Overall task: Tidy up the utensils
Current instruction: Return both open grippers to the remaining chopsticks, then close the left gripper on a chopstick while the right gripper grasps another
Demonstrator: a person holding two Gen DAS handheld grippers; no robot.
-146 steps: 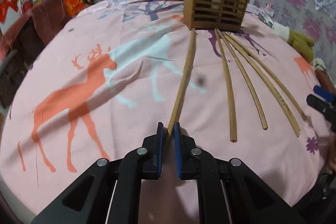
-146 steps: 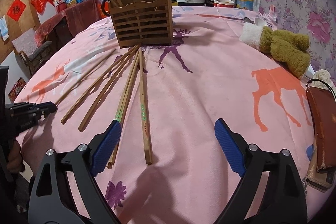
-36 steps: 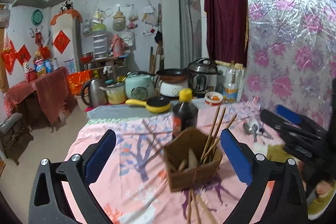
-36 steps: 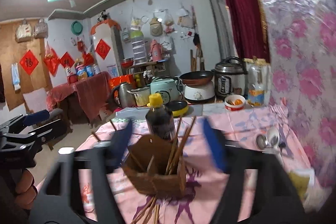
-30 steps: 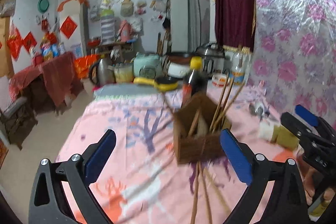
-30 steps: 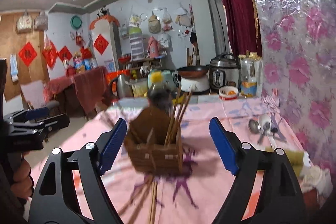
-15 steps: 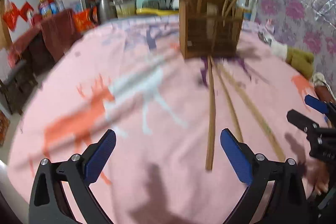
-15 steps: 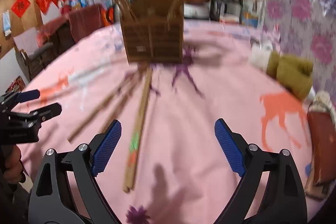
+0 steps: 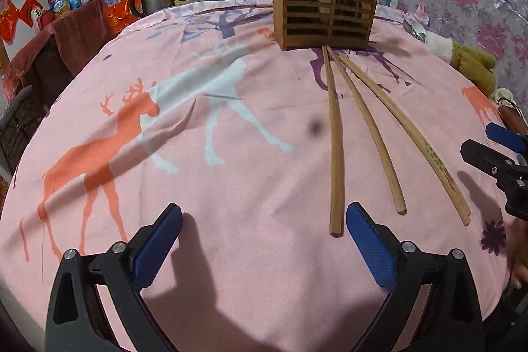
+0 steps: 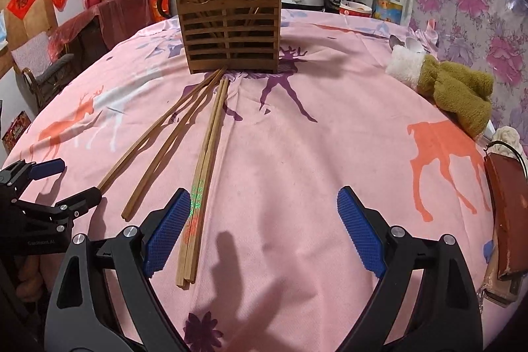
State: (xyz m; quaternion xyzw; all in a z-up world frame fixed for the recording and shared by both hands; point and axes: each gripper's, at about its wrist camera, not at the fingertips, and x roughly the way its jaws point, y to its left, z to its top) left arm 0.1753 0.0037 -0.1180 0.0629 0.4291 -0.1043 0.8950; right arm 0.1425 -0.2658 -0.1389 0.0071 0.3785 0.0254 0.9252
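Left gripper (image 9: 264, 240): jaws spread wide, holding nothing, low over the pink tablecloth (image 9: 231, 127); its right pad sits just beside the near end of the leftmost loose chopstick (image 9: 335, 150). Right gripper (image 10: 264, 230): jaws likewise wide apart and empty; its left pad lies just beside the printed pair of chopsticks (image 10: 203, 174). Wooden utensil holder (image 10: 231, 32): one, upright at the far side of the table, already stocked with several chopsticks leaning left and right; exact count inside not legible. Loose chopsticks on the cloth: four in the right wrist view, namely two separate sticks fanned left and the printed pair lying touching; the left wrist view resolves only three strands, the pair likely reading as one. All fan out from the holder's foot toward the grippers. Judged risks: closing on the touching pair may lift both or flick one aside; a thin stick flat on soft cloth may roll out of the pads or drag fabric into the grip; the two grippers work near each other and could collide. Also present: one olive plush item (image 10: 458, 94), one brown case (image 10: 508, 213) at the right edge.
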